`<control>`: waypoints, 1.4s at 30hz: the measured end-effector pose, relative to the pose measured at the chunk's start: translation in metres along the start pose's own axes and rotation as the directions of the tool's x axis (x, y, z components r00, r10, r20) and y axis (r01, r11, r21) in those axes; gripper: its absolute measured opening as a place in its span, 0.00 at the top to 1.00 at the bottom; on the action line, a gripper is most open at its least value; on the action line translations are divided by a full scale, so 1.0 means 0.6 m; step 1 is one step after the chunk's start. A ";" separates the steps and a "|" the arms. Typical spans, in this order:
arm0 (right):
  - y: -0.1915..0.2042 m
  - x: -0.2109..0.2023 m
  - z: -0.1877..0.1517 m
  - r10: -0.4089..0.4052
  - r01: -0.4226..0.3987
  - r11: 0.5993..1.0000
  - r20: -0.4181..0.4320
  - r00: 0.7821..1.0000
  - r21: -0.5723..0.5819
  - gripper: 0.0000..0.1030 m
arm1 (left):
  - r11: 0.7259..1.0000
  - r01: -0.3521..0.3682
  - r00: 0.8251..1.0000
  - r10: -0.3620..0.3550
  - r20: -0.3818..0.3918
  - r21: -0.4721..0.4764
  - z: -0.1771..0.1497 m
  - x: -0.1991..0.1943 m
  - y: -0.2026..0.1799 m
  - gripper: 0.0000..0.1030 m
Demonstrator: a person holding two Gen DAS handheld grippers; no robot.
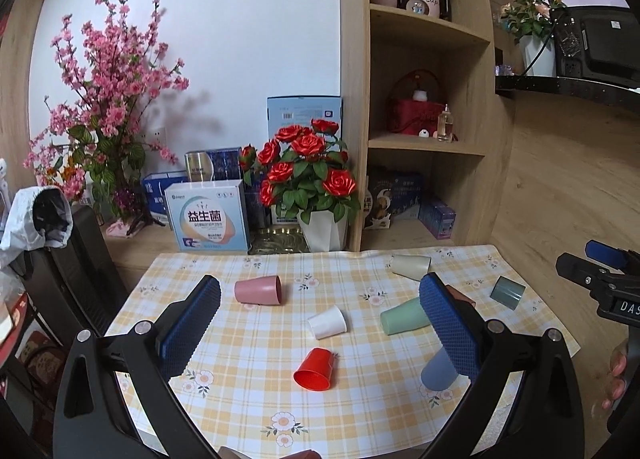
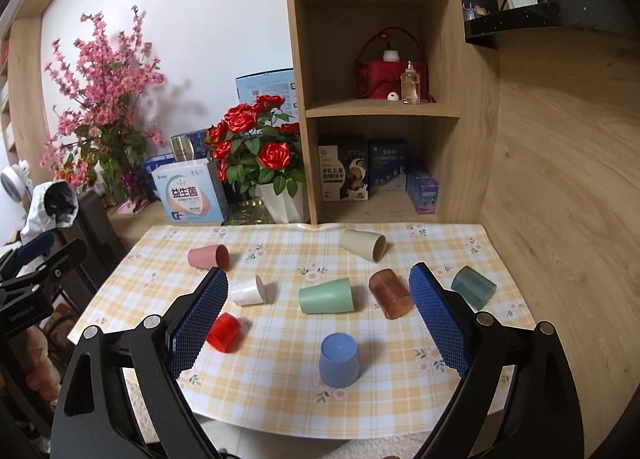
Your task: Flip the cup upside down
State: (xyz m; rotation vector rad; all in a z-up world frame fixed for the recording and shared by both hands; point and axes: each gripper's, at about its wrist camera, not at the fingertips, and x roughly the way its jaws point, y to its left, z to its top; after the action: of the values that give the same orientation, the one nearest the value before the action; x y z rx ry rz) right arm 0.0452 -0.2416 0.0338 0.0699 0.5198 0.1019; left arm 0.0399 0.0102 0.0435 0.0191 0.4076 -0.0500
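Several cups are on a yellow checked tablecloth (image 2: 280,379). A blue cup (image 2: 338,359) stands upside down near the front; in the left wrist view (image 1: 438,373) my finger partly hides it. A red cup (image 1: 315,369) (image 2: 224,331), white cup (image 1: 327,322) (image 2: 250,291), pink cup (image 1: 258,290) (image 2: 209,257), green cup (image 1: 402,315) (image 2: 326,295), brown cup (image 2: 391,293), beige cup (image 2: 363,245) and dark teal cup (image 2: 473,286) lie on their sides. My left gripper (image 1: 320,295) and right gripper (image 2: 320,285) are open and empty above the table.
A rose pot (image 2: 280,201), a pink blossom plant (image 2: 104,107) and boxes (image 2: 188,193) stand behind the table. A wooden shelf unit (image 2: 380,111) stands at the back right. A chair (image 1: 76,279) is at the left.
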 end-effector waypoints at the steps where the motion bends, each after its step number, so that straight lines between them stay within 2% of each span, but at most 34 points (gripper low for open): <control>1: 0.000 -0.002 0.000 -0.001 0.001 1.000 0.003 1.000 0.000 0.14 | 1.000 0.000 1.000 0.000 0.003 0.002 0.001 -0.002 -0.001 0.06; 16: -0.004 -0.011 0.002 -0.021 0.020 1.000 0.016 1.000 0.006 0.14 | 0.999 -0.030 1.000 0.030 0.010 0.025 0.000 -0.006 -0.009 0.06; 42: -0.011 -0.011 0.005 -0.031 0.031 0.999 0.017 0.999 0.012 0.14 | 0.999 -0.030 1.000 0.030 0.005 0.022 0.002 -0.008 -0.009 0.06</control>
State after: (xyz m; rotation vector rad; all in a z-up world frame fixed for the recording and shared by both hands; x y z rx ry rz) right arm 0.0413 -0.2493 0.0391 0.0736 0.5045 0.0681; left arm 0.0359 0.0051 0.0462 0.0468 0.4017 -0.0252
